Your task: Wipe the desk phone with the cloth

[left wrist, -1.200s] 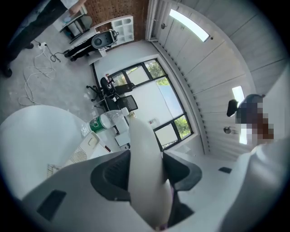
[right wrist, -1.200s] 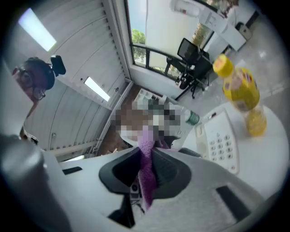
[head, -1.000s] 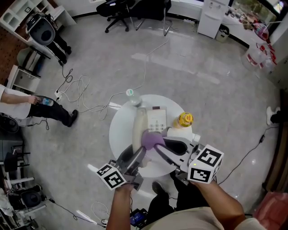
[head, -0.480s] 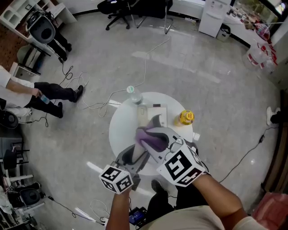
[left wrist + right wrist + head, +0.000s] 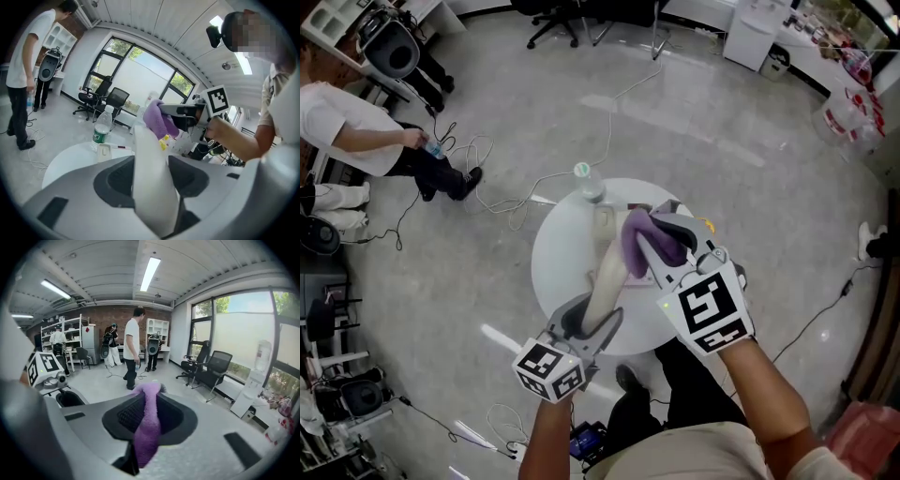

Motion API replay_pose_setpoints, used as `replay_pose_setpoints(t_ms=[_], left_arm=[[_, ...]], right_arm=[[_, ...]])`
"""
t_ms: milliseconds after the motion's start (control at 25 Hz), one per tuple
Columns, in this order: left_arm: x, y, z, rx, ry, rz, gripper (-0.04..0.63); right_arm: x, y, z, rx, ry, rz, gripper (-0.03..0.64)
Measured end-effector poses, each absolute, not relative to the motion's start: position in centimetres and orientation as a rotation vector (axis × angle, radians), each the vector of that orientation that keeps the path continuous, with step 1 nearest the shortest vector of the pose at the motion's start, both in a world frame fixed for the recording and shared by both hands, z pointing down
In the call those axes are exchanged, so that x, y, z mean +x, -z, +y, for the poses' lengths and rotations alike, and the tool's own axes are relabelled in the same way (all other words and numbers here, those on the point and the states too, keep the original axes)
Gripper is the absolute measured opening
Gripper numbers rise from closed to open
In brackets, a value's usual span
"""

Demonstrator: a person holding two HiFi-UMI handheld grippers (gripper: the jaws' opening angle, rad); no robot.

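Observation:
My left gripper (image 5: 592,323) is shut on the cream handset (image 5: 606,277) of the desk phone and holds it slanted above the round white table (image 5: 558,267). In the left gripper view the handset (image 5: 152,178) fills the gap between the jaws. My right gripper (image 5: 661,236) is shut on a purple cloth (image 5: 639,242), which hangs against the handset's far end. That cloth (image 5: 147,423) runs down between the jaws in the right gripper view. The phone base (image 5: 609,221) lies on the table behind, mostly hidden by the cloth.
A water bottle (image 5: 587,181) stands at the table's far edge. Cables (image 5: 502,202) trail over the floor to the left. A person in a white shirt (image 5: 356,122) bends at the upper left. Office chairs (image 5: 572,14) stand at the back.
My right gripper has rolled and carried the cloth up and to the right, toward the handset's far end. The left gripper has tilted slightly with the handset. The person at left has shifted.

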State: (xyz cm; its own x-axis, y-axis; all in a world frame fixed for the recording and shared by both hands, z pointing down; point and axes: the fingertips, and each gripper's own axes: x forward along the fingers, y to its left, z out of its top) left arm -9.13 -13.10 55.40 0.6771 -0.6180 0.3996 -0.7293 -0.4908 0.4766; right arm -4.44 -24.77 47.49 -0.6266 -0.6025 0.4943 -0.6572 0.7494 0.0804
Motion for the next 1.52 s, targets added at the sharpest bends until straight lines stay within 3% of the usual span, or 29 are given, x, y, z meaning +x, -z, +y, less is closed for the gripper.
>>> replay_pose_setpoints(t_ms=[560,1520], left_arm=[[-13.2,-59.6,-17.6,2.124,-0.249,-1.352,0.217],[-11.8,-70.4,-23.3,1.977,-0.419,-1.54,0.218]], right_arm=[[0.4,-42.4,-23.7,1.191,-0.226,-2.51,0.063],[0.8,-59.7,-13.7,0.8,-0.638,-2.357,0.064]])
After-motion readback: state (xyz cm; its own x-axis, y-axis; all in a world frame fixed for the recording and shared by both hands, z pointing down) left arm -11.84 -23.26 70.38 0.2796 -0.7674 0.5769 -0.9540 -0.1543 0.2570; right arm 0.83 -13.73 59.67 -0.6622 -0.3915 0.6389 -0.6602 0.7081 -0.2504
